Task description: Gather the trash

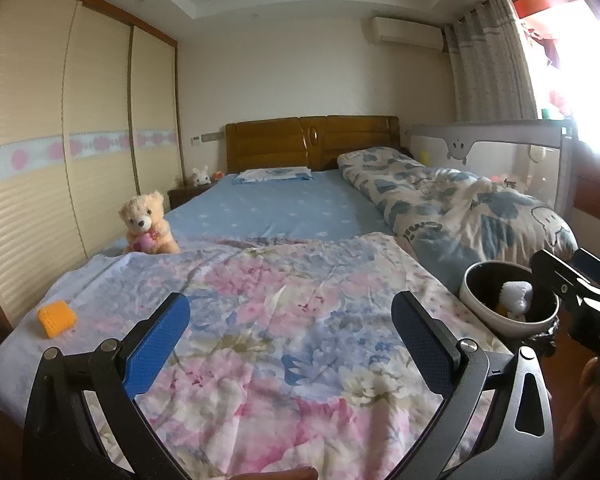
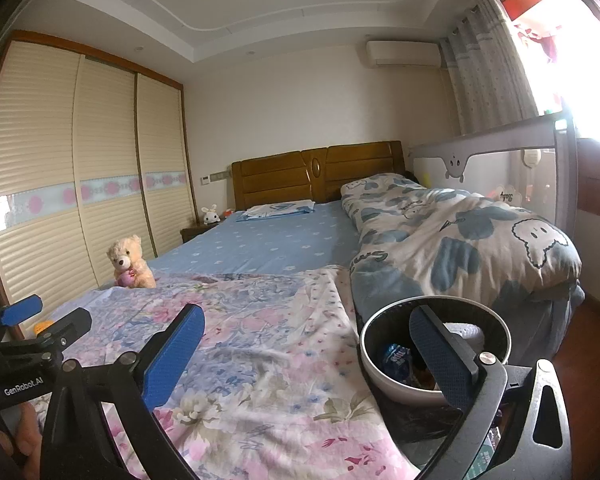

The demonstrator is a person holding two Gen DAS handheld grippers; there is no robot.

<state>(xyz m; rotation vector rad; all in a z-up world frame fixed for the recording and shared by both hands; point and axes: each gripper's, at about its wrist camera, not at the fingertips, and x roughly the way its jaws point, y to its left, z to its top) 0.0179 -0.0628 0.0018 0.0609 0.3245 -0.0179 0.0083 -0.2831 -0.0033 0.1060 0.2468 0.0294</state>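
A small orange ribbed piece (image 1: 57, 318) lies on the floral blanket (image 1: 284, 288) near the bed's left edge; in the right wrist view only a sliver of the orange piece (image 2: 44, 326) shows behind the other gripper. A white-rimmed bin (image 1: 470, 300) with a dark liner stands at the bed's right side and holds a white wad (image 1: 516, 294) and a blue wrapper (image 2: 396, 358). My left gripper (image 1: 291, 300) hovers open over the blanket, nothing between its fingers. My right gripper (image 2: 307, 314) is open too, its right finger over the bin (image 2: 370, 372).
A teddy bear (image 1: 146, 224) sits at the left edge of the blue sheet. A rolled blue-and-white quilt (image 1: 460, 208) lies along the right side against a grey bed rail (image 1: 500, 140). Sliding wardrobe doors (image 1: 60, 140) run close along the left; wooden floor (image 2: 580, 340) lies to the right.
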